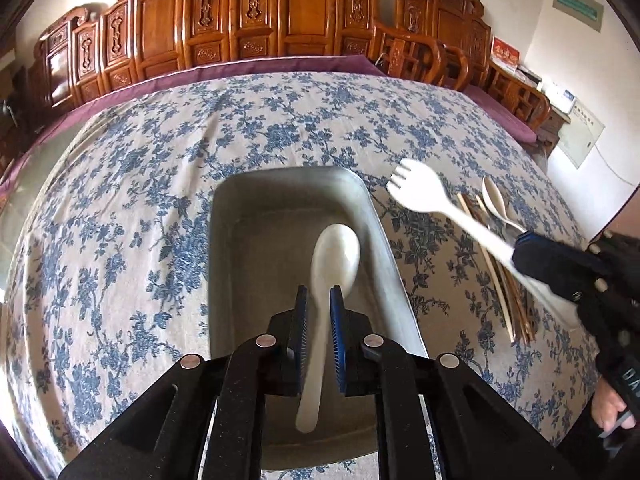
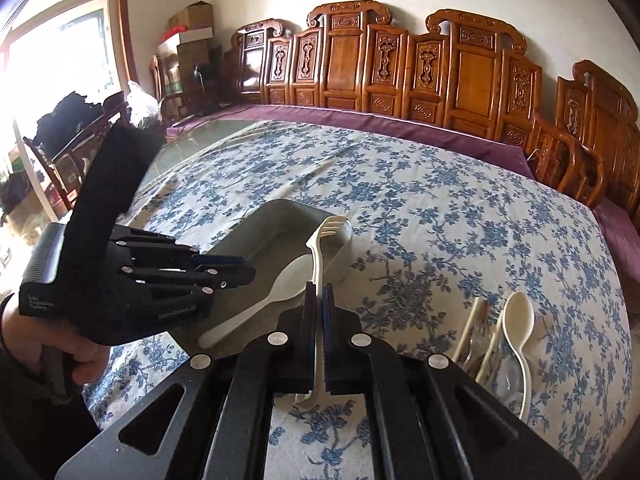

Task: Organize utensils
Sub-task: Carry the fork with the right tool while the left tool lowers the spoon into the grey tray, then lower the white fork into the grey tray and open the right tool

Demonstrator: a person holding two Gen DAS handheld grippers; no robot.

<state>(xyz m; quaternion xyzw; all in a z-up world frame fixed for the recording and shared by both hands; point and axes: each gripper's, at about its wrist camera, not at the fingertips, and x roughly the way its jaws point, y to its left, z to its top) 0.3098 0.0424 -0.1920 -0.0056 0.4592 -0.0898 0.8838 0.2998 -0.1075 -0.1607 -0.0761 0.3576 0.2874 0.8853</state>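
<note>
A grey metal tray (image 1: 224, 240) lies on the floral tablecloth; it also shows in the right wrist view (image 2: 256, 232). A white spoon (image 1: 334, 256) lies in the tray, between the slightly parted pads of my left gripper (image 1: 318, 292), which hovers just above it; the spoon also shows in the right wrist view (image 2: 280, 280). My right gripper (image 2: 319, 288) is shut on a white fork (image 2: 320, 240) and holds it in the air beside the tray's right edge; the fork also shows in the left wrist view (image 1: 420, 192).
A pile of utensils lies on the cloth right of the tray: a white spoon (image 2: 518, 320), chopsticks (image 1: 500, 280) and clear pieces. Carved wooden chairs (image 1: 240, 20) line the table's far edge.
</note>
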